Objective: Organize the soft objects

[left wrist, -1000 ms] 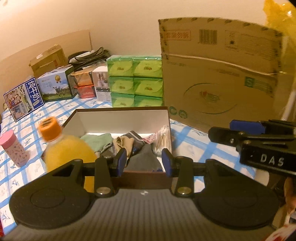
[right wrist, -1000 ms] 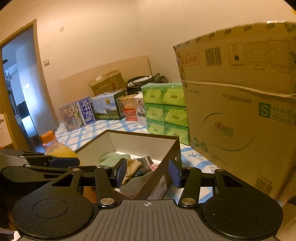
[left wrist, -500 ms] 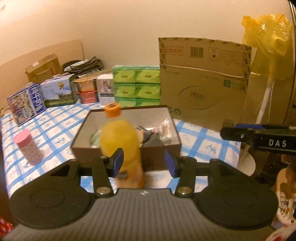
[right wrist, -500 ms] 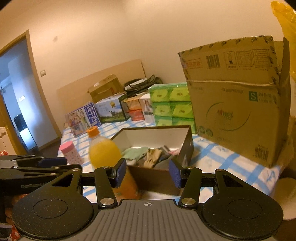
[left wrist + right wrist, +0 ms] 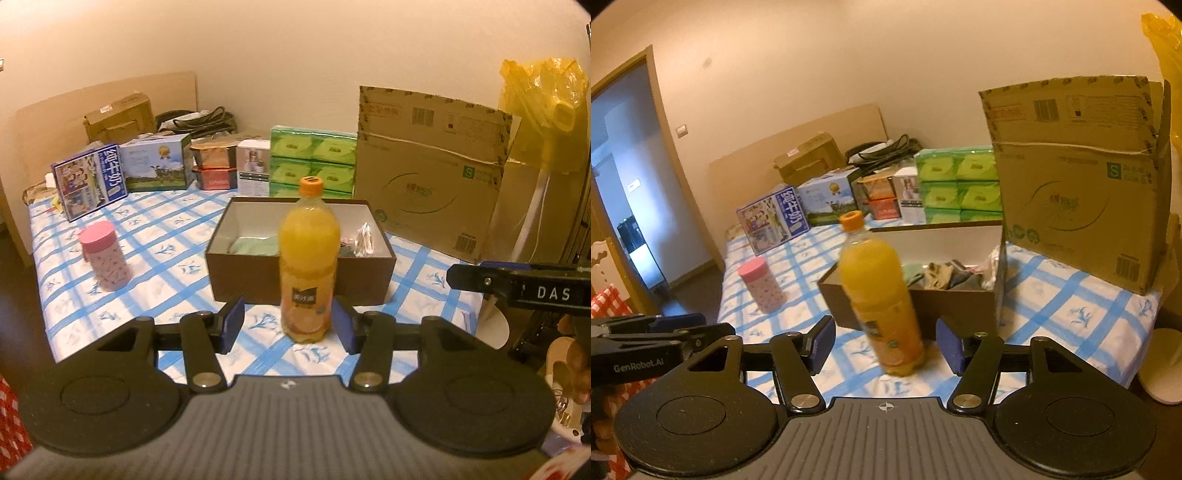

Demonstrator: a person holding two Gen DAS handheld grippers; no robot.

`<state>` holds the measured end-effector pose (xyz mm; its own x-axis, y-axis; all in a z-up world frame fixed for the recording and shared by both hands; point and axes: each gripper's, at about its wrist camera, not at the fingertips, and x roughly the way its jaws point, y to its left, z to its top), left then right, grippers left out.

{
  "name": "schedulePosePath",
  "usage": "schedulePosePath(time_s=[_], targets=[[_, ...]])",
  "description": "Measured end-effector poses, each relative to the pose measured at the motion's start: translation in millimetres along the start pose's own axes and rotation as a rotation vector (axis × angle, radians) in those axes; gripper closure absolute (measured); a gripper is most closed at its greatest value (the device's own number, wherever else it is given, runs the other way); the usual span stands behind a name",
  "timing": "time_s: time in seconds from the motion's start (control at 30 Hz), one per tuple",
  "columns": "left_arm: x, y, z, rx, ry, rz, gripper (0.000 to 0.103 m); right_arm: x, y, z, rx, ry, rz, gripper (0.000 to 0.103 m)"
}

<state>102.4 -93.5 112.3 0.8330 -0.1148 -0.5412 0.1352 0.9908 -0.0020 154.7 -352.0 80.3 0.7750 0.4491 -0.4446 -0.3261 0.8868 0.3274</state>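
Standing upright on the blue-and-white checked cloth (image 5: 155, 236) covering the surface: a tall plastic juice bottle (image 5: 308, 266), smooth and rounded, filled with orange liquid and capped in orange, just in front of a shallow rectangular box (image 5: 299, 275) with matte brown cardboard walls and a white lining. Lying crumpled inside that box, at the middle of the surface: the soft objects (image 5: 936, 275), among them a pale green fabric piece, a tan one and a grey one, with something crinkly and shiny at the right end. Sitting to the left, well apart: a squat pink cylindrical cup (image 5: 105, 256) with a patterned side. Rising at the far right: a big corrugated cardboard carton (image 5: 432, 184), beside stacked glossy green tissue packs (image 5: 312, 166). Hovering near, short of the bottle: left gripper (image 5: 287, 325), jaws apart, blue pads gripping nothing; right gripper (image 5: 884, 341), jaws widening, likewise empty.
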Motion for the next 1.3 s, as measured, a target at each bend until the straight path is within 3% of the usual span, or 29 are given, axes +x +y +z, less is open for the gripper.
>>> schedulePosePath(time_s=[0.5,0.7,1.3], targets=[[-41,38,-37,-0.031,-0.001,-0.018,0.052,-15,70,-44,0.023,0.018,-0.027,0.033],[-48,46,-54,-0.037,0.011,-0.023,0.050,-21,85,-64,0.033,0.026,-0.070,0.032],[-54,63,-100,-0.054,0.066,0.035,0.050,-16,106,-110,0.038,0.090,-0.080,0.031]])
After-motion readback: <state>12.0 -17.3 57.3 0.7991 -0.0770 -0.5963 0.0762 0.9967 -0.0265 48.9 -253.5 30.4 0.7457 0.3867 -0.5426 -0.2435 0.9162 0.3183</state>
